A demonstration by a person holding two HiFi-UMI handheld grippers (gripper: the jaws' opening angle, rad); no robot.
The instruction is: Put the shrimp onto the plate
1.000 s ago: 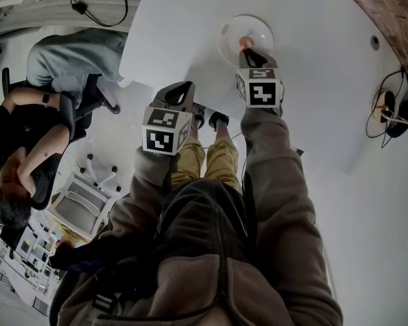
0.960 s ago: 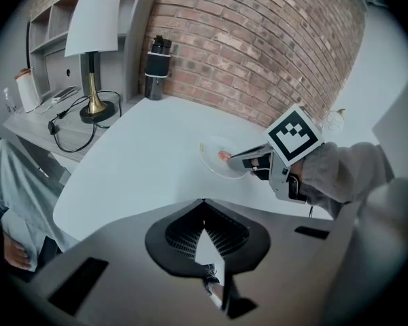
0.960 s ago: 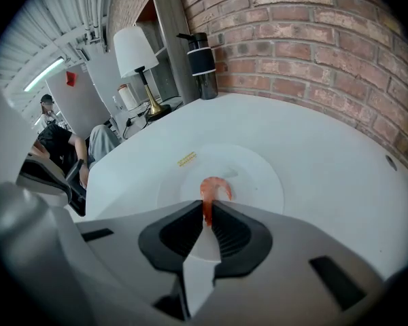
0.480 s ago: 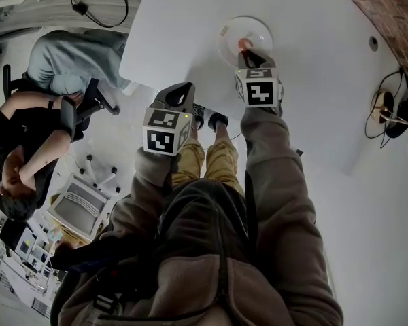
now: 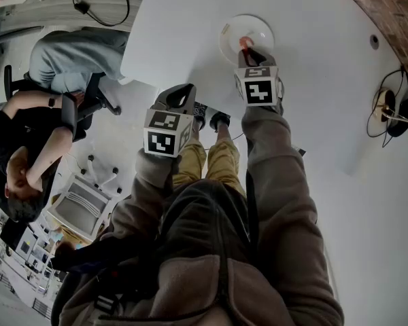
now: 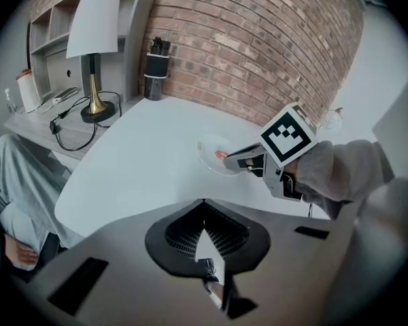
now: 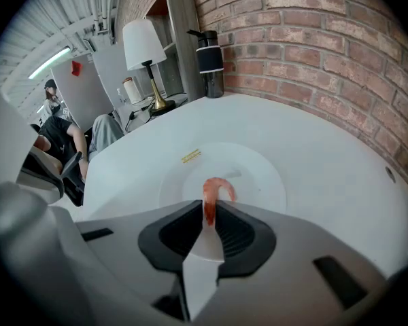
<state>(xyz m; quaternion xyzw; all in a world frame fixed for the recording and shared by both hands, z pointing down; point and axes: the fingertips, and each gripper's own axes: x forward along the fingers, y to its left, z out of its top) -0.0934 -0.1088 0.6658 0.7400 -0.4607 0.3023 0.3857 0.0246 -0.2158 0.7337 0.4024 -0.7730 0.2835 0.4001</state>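
Table (image 5: 313, 80): white, rounded at the edge, backed by a brick wall (image 6: 258, 53); a lamp (image 6: 92, 53) and a dark flask (image 6: 154, 66) stand at its far side.
Seated person (image 5: 41, 148): off the table's edge on the left of the head view, in a chair, well apart from both grippers.
Left gripper (image 5: 181, 90): held off the table's near edge, above the wearer's legs and shoes. Its jaws are drawn together at the tips with nothing between them; only a narrow wedge of floor shows behind them in the left gripper view.
Right gripper (image 5: 247, 48): reaches over the plate, jaws nipped narrowly on the shrimp.
Plate (image 7: 258, 175): white, round, flat on the table directly beyond the right gripper's jaws; a small yellow tag (image 7: 191, 156) lies on the table just beyond its rim.
Shrimp (image 7: 209, 195): orange-pink, pinched by one end at the jaw tips. Its long axis runs straight out along the jaws, away from the gripper, and the free end hooks over to the right in the right gripper view. It hangs over the plate's middle; whether it touches the plate cannot be told.
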